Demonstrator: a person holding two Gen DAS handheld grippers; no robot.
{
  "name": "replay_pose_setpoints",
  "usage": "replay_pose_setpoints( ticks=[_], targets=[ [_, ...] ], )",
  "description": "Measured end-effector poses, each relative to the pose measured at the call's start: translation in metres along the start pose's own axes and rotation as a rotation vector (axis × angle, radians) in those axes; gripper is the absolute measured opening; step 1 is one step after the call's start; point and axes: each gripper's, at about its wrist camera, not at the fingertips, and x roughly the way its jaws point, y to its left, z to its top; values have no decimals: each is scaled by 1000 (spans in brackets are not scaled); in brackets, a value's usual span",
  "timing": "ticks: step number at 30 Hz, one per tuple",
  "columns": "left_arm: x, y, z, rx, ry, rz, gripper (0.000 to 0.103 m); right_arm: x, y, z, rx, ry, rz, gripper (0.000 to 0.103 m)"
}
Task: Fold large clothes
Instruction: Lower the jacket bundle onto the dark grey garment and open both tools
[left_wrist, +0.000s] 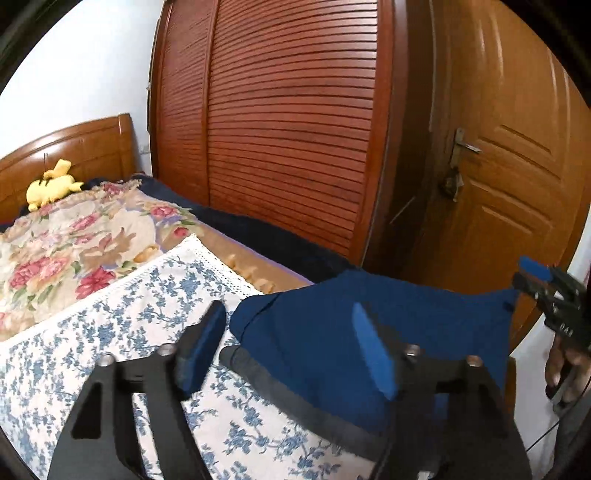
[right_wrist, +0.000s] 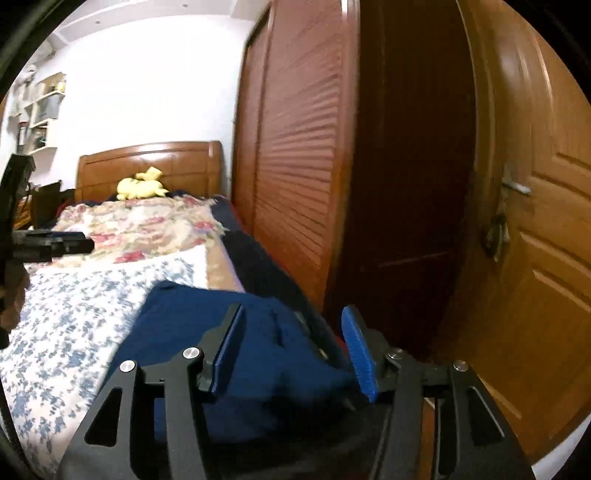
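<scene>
A louvred reddish wooden wardrobe (left_wrist: 280, 122) flanks the bed (left_wrist: 110, 332) with its blue-flowered white cover; a dark blue garment (left_wrist: 369, 325) lies at the bed's near edge. A yellow plush toy (left_wrist: 51, 186) sits by the headboard. The left gripper (left_wrist: 291, 347) and right gripper (right_wrist: 293, 354) hang over the garment, jaws wide.

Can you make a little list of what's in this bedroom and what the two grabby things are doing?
Bed cover: white with blue flowers
Clothing: blue garment, rumpled on its near end
Toy: yellow plush by the headboard
Left gripper: jaws open, over the garment's edge
Right gripper: jaws open, above the garment
Behind: slatted wardrobe, wooden door
</scene>
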Motion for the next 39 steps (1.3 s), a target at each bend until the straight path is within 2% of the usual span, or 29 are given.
replay_pose_setpoints(
  ticks=[2,4,5,8,12,14,15,17,21,27,28,32,35,39],
  targets=[
    [-5,-4,-4,-1,9,-18,78,-3,5,-6,-24,3,55,56],
    [-16,-5,-9,13,4,-10,80,6,18,-9,-42,50,89,56],
    [-25,-6,-12,25,-3,-10,82,13,11,-17,-42,76,101,56],
    [-44,-6,-16,33,-21,-10,82,45,-3,-26,-20,178,77,56],
    [-76,-7,-27,67,-51,13,82,80,-28,-58,25,333,66,56],
    [-88,-6,-33,79,-68,34,83,88,-35,-62,31,366,62,56],
    [-95,-5,-37,81,-74,39,89,86,-38,-58,40,362,61,56],
    [-108,-4,-46,83,-77,39,93,82,-35,-44,55,354,48,56],
    [-128,-2,-62,62,-60,29,94,67,-14,-26,35,316,7,56],
    [-159,3,-88,61,-47,71,94,-2,31,-11,9,220,73,56],
    [-164,5,-93,63,-46,88,94,-15,23,-20,7,211,87,56],
    [-182,15,-109,42,-46,126,94,-47,46,-33,6,190,161,67],
    [-201,25,-124,4,-50,147,94,-53,68,-46,17,184,218,76],
    [-223,37,-146,-22,-47,181,94,-70,93,-59,25,176,287,79]
  ],
)
